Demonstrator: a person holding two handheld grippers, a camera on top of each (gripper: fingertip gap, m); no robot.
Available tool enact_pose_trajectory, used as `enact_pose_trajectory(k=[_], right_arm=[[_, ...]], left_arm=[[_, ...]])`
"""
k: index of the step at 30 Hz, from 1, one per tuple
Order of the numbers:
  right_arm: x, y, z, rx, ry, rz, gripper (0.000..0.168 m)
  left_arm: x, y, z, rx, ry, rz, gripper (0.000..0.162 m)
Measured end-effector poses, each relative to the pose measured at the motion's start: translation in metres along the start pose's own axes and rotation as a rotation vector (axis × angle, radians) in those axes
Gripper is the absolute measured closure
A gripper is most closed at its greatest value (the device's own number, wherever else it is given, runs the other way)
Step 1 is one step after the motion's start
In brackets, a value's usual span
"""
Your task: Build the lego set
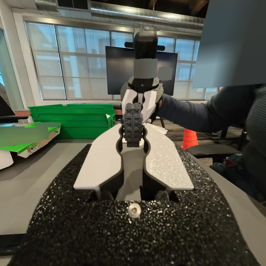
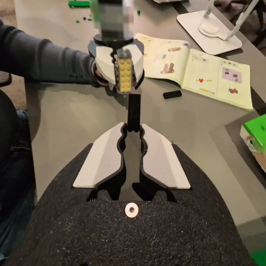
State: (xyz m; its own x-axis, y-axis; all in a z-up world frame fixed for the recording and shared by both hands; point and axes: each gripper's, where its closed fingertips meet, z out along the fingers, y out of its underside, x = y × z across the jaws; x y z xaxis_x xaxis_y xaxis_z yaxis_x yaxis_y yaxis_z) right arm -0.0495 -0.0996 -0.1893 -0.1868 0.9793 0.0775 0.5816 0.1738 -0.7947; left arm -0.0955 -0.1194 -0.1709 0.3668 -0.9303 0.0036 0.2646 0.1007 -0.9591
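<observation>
My left gripper [image 1: 132, 129] is shut on a dark grey lego assembly [image 1: 132, 125] and holds it upright above the grey table [image 1: 36, 179]. In the right wrist view this assembly [image 2: 124, 74] shows a yellow studded face, held in the left gripper [image 2: 122, 69]. My right gripper [image 2: 133, 128] is shut on a long black lego piece [image 2: 133, 110]. The piece's far end meets the lower end of the yellow-grey assembly. The two grippers face each other. In the left wrist view the right gripper [image 1: 138, 103] sits just behind the assembly, and the black piece is hidden.
An open instruction booklet [image 2: 201, 74] lies on the table, with a loose black brick [image 2: 172, 94] beside it. A white lamp base [image 2: 208, 33] stands at the far right. Green lego bits [image 2: 78, 3] lie at the far edge. Stacked green bins [image 1: 72, 119] and an orange cone [image 1: 190, 138] show beyond. The tips of one gripper are about 6 cm away from the tips of the other.
</observation>
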Motion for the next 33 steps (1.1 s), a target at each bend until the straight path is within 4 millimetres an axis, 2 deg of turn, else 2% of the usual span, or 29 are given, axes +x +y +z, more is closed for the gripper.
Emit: enact_pose_trajectory(k=[6, 18, 23, 25, 27, 33], right_arm=[[-0.006, -0.015, -0.002, 0.004, -0.050, -0.029, 0.152], [-0.004, 0.002, 0.005, -0.030, -0.048, -0.007, 0.152], [0.000, 0.008, 0.009, 0.009, -0.032, 0.010, 0.152], [0.003, 0.017, 0.015, 0.021, -0.022, 0.033, 0.152], [0.004, 0.035, 0.023, -0.013, -0.029, 0.075, 0.152], [0.000, 0.088, 0.044, -0.219, -0.050, 0.047, 0.152]], left_arm=[[0.000, 0.004, 0.001, -0.019, 0.010, -0.019, 0.137], [-0.002, 0.003, 0.001, -0.007, -0.002, -0.042, 0.137], [-0.006, 0.003, 0.001, -0.004, -0.020, -0.049, 0.137], [-0.009, 0.002, -0.001, 0.003, -0.038, -0.056, 0.137], [-0.012, 0.000, -0.003, 0.013, -0.057, -0.061, 0.137], [-0.018, -0.003, -0.006, 0.030, -0.092, -0.068, 0.137]])
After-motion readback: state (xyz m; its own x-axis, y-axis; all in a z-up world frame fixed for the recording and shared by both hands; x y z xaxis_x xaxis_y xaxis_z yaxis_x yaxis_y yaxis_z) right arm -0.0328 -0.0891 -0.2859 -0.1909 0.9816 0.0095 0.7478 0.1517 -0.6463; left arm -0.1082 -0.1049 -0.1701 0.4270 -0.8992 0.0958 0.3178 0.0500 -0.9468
